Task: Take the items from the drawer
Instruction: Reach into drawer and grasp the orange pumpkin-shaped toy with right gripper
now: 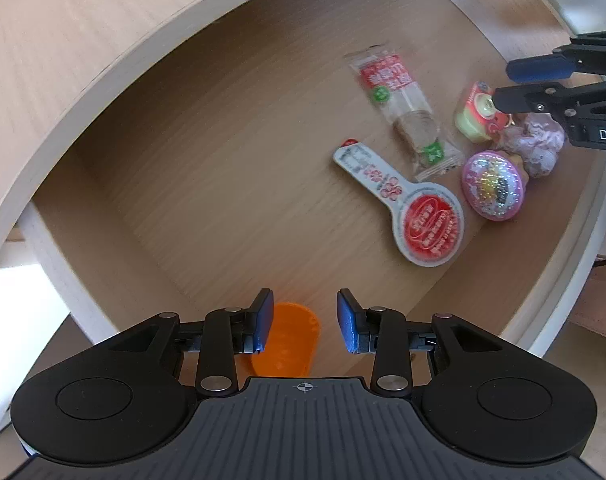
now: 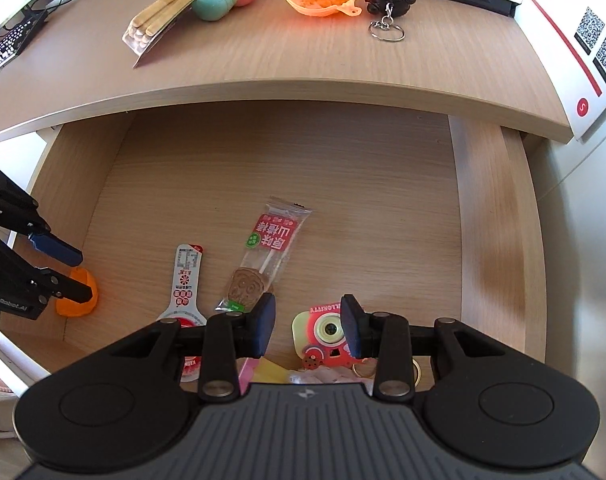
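step: pre-grasp | left gripper part-open, empty, over orange cup | right gripper part-open, empty; toy camera at 6 o'clock of drawer | next: descend, close

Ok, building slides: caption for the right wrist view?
Right gripper open above toy camera in open drawer; snacks beside it.

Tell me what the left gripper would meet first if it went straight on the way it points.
Most likely the orange cup lying in the drawer's corner: it sits between and beyond the left gripper's open fingers, which do not touch it. How far below is unclear.
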### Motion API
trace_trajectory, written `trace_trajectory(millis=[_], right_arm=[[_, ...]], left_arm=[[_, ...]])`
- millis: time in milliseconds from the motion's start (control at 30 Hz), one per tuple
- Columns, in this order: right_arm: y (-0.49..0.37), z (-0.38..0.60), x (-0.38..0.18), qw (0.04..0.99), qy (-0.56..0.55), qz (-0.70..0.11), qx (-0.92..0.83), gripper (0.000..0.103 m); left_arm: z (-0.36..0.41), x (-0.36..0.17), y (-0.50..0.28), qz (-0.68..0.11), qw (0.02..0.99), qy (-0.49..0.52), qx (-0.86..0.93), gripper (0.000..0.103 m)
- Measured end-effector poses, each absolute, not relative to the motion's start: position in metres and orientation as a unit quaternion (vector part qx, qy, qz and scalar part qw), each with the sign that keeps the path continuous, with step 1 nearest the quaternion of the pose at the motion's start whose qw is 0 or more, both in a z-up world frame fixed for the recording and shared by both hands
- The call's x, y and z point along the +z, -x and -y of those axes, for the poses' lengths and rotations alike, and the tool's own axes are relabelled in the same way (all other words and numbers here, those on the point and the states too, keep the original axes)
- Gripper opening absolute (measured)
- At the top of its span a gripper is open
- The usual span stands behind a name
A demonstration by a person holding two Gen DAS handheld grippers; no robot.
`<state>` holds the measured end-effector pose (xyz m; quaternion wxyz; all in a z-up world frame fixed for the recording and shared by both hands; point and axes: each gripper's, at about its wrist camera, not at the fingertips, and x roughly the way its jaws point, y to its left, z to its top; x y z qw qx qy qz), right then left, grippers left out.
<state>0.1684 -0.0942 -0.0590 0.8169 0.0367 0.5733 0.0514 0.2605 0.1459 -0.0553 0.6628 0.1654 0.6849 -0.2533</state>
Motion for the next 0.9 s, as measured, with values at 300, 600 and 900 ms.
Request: trace_trajectory(millis=[300,600,900], right_arm=[[-0.188,0.068,-0.061,0.78,-0.106,-0.598,0.152,0.035],[-0.226,-0.016,-0.093,0.692,-0.145,-0.662,0.25,0.034],[-0.241,-0.068,-0.113,0.661,-0.086,-0.693,0.273,0.004]], left_arm=[[-0.186,0.012,-0.265,-0.621,0.754,-0.028,-0.212,0.038],[-0.266,0.054,-0.229,-0.557,0.819,0.109,-0.089,0.037],[-0.298,0.066,-0.205,-0.544,0.824,0.144,-0.063,0.037]])
